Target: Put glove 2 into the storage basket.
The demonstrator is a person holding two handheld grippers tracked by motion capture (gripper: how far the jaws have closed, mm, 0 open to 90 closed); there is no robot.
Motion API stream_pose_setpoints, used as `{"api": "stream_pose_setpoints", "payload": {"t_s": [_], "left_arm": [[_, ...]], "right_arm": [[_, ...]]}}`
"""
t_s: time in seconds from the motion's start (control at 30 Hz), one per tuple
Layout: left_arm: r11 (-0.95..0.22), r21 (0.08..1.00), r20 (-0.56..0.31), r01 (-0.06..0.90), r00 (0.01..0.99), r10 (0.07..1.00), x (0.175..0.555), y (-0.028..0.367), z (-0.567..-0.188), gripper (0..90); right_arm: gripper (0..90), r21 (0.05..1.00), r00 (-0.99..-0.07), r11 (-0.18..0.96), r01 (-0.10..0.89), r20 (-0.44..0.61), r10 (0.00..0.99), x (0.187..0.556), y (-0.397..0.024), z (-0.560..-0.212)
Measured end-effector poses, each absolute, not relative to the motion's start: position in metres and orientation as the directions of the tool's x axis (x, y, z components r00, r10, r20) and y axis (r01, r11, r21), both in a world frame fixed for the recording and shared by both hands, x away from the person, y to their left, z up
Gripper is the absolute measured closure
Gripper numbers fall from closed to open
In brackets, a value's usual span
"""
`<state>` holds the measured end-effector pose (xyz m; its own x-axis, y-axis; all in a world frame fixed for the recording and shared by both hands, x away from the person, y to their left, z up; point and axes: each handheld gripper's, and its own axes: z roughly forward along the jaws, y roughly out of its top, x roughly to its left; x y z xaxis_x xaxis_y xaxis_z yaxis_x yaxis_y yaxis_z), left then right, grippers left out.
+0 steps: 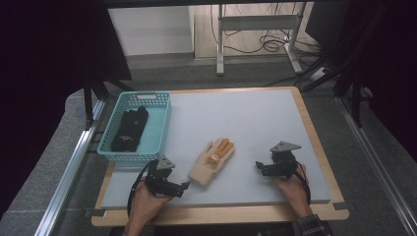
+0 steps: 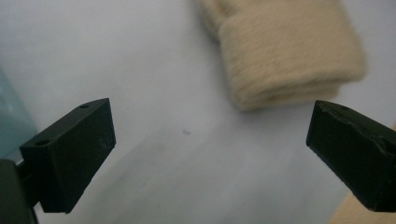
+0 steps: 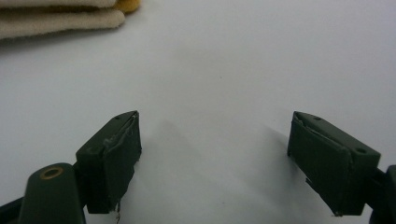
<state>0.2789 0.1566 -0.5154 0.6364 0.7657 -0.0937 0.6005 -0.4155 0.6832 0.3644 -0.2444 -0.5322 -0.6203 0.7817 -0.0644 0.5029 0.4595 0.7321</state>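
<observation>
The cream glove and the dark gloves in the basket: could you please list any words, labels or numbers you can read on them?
None can be read.
Cream glove: a small orange-and-white tag, too small to read.
Black gloves in the turquoise basket: a pale mark, too small to read.

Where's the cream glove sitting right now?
In the high view the cream glove lies flat on the grey mat, between the left gripper and right gripper, just right of the teal basket.

Beyond the table point(image 1: 314, 142), grey floor point(image 1: 162, 73), a metal-legged desk point(image 1: 258, 22) and tangled cables point(image 1: 273, 44).
</observation>
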Motion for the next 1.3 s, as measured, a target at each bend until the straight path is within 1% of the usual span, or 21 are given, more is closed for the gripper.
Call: {"api": "stream_pose_setpoints", "payload": {"t_s": [0.13, 0.33, 0.53, 0.73, 0.8, 1.0, 1.2, 1.3], "left_arm": [[-0.424, 0.689, -0.109, 0.587, 0.663, 0.741, 0.284, 0.147, -0.504, 1.5], [-0.452, 0.683, -0.103, 0.574, 0.688, 0.719, 0.293, 0.128, -0.494, 0.8], [-0.459, 0.661, -0.115, 0.593, 0.686, 0.719, 0.312, 0.104, -0.492, 1.0], [-0.477, 0.624, -0.120, 0.619, 0.679, 0.724, 0.334, 0.078, -0.499, 1.3], [-0.477, 0.616, -0.123, 0.627, 0.674, 0.728, 0.336, 0.075, -0.500, 1.3], [-0.517, 0.555, -0.091, 0.652, 0.665, 0.741, 0.349, 0.056, -0.513, 1.2], [-0.540, 0.520, -0.053, 0.662, 0.656, 0.753, 0.352, 0.047, -0.521, 2.4], [-0.534, 0.511, -0.059, 0.674, 0.647, 0.760, 0.356, 0.046, -0.524, 4.0]], "right_arm": [[17.2, 0.732, -0.621, 0.459, 0.503, -0.064, 0.782, 0.364, -0.244, -0.532], [17.2, 0.733, -0.619, 0.455, 0.506, -0.060, 0.783, 0.364, -0.244, -0.532], [17.2, 0.733, -0.619, 0.455, 0.506, -0.059, 0.783, 0.364, -0.244, -0.532], [17.2, 0.732, -0.619, 0.454, 0.507, -0.057, 0.783, 0.365, -0.245, -0.532], [17.2, 0.732, -0.619, 0.454, 0.507, -0.057, 0.783, 0.365, -0.245, -0.532], [17.2, 0.732, -0.620, 0.456, 0.507, -0.058, 0.782, 0.365, -0.245, -0.532], [17.2, 0.731, -0.620, 0.456, 0.507, -0.058, 0.782, 0.365, -0.245, -0.532], [17.2, 0.731, -0.620, 0.456, 0.507, -0.058, 0.782, 0.365, -0.245, -0.532]]}}
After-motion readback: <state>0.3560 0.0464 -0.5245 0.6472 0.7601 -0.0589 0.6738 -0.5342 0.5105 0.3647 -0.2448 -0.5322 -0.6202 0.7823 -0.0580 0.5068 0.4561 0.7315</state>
